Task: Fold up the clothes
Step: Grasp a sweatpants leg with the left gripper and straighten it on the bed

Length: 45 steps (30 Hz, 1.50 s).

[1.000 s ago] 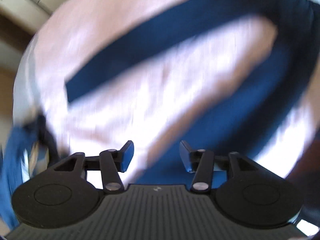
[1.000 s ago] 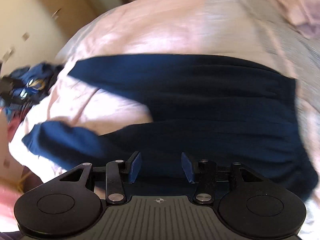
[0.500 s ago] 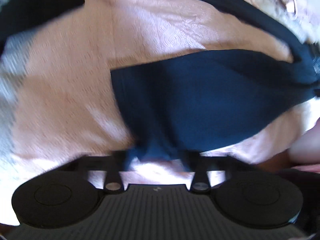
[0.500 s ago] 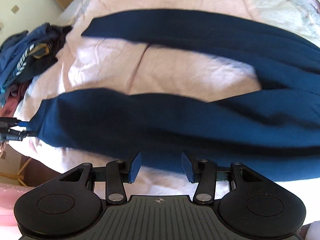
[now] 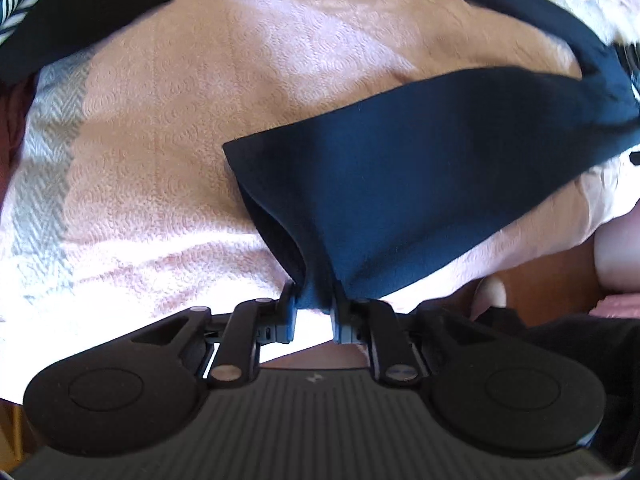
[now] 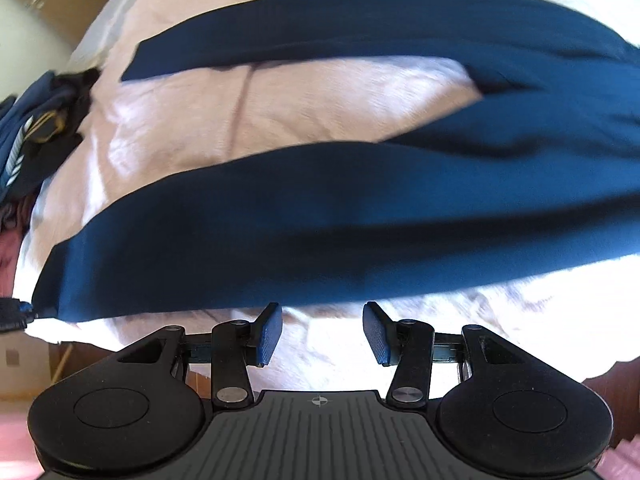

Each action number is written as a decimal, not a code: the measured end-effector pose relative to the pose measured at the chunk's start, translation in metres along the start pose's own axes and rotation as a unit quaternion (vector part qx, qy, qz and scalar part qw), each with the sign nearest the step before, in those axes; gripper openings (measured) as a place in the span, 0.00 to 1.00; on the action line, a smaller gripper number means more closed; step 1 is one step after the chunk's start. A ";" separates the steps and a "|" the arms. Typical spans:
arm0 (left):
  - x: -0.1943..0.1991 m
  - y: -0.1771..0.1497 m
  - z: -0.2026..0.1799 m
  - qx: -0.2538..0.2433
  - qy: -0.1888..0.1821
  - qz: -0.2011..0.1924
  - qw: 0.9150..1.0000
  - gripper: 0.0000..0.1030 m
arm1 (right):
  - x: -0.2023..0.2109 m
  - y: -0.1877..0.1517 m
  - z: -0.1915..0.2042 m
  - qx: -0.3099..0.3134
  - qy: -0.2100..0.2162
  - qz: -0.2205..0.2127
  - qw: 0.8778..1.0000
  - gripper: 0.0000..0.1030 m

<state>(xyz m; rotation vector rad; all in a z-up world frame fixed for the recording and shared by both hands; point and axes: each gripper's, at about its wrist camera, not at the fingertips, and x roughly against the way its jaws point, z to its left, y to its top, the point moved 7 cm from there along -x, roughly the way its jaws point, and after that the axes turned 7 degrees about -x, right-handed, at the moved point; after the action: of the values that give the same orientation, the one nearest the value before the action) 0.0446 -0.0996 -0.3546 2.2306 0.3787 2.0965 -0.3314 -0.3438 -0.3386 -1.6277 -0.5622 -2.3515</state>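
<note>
Navy blue trousers (image 6: 320,220) lie spread on a pink bedspread (image 6: 340,92), both legs running left to right. In the left wrist view my left gripper (image 5: 314,312) is shut on the hem corner of the near trouser leg (image 5: 400,184), and the cloth bunches between its jaws. In the right wrist view my right gripper (image 6: 322,330) is open and empty, just short of the near leg's lower edge. The left gripper's tip (image 6: 14,312) shows at the leg's end at far left.
A heap of dark and striped clothes (image 5: 60,12) lies at the bed's far left corner; it also shows in the right wrist view (image 6: 36,128). The bed's near edge (image 5: 540,240) drops to a wooden floor (image 5: 552,288). A grey-white herringbone blanket (image 5: 44,140) borders the bedspread.
My left gripper swung down to the near leg's hem and closed on it. My right gripper moved closer to the bed, staying open over the near leg's edge.
</note>
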 end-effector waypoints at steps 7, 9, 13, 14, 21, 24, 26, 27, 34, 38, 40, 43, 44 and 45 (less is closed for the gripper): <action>0.032 0.018 0.026 0.017 0.003 -0.023 1.000 0.33 | 0.001 0.007 -0.040 -0.062 -0.016 -0.015 0.998 0.47; 0.024 0.039 0.034 0.018 0.001 -0.034 0.999 0.37 | 0.001 0.010 -0.051 -0.080 -0.020 -0.020 0.996 0.47; -0.021 0.077 0.045 -0.026 0.000 -0.026 0.999 0.50 | 0.002 0.014 -0.074 -0.115 -0.029 -0.028 0.993 0.48; -0.033 0.083 0.047 -0.037 -0.001 -0.018 0.999 0.50 | 0.002 0.015 -0.080 -0.124 -0.031 -0.031 0.991 0.48; -0.037 0.103 0.064 -0.059 0.002 -0.023 0.998 0.06 | 0.003 0.016 -0.104 -0.172 -0.053 -0.052 0.982 0.48; -0.019 0.116 0.086 -0.010 0.005 -0.059 0.998 0.07 | 0.003 0.019 -0.111 -0.198 -0.054 -0.070 0.976 0.49; -0.033 0.113 0.082 -0.031 0.006 -0.032 0.999 0.08 | 0.001 0.020 -0.114 -0.209 -0.054 -0.077 0.973 0.49; -0.040 0.111 0.078 -0.046 0.008 -0.018 0.999 0.09 | 0.001 0.020 -0.114 -0.213 -0.053 -0.079 0.972 0.50; -0.017 0.095 0.045 -0.149 0.120 -0.045 0.981 0.25 | 0.027 0.007 -0.143 -0.226 -0.062 -0.110 0.966 0.51; 0.010 0.077 -0.008 -0.217 0.150 -0.093 0.960 0.27 | 0.050 0.002 -0.191 -0.271 -0.057 -0.153 0.949 0.51; 0.011 0.065 -0.043 -0.238 0.149 -0.101 0.954 0.29 | 0.061 0.004 -0.216 -0.290 -0.038 -0.187 0.938 0.51; -0.001 0.050 -0.094 -0.247 0.143 -0.092 0.954 0.29 | 0.070 0.011 -0.255 -0.303 -0.020 -0.224 0.926 0.50; -0.005 0.046 -0.112 -0.252 0.140 -0.089 0.953 0.29 | 0.072 0.014 -0.269 -0.304 -0.014 -0.232 0.924 0.50; -0.010 0.043 -0.130 -0.257 0.138 -0.086 0.953 0.29 | 0.075 0.017 -0.284 -0.304 -0.009 -0.239 0.922 0.50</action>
<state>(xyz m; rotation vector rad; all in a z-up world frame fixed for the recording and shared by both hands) -0.0787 -0.1599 -0.3452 1.5682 0.0215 2.1073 -0.5922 -0.4795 -0.3545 -1.9236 -0.2520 -3.1074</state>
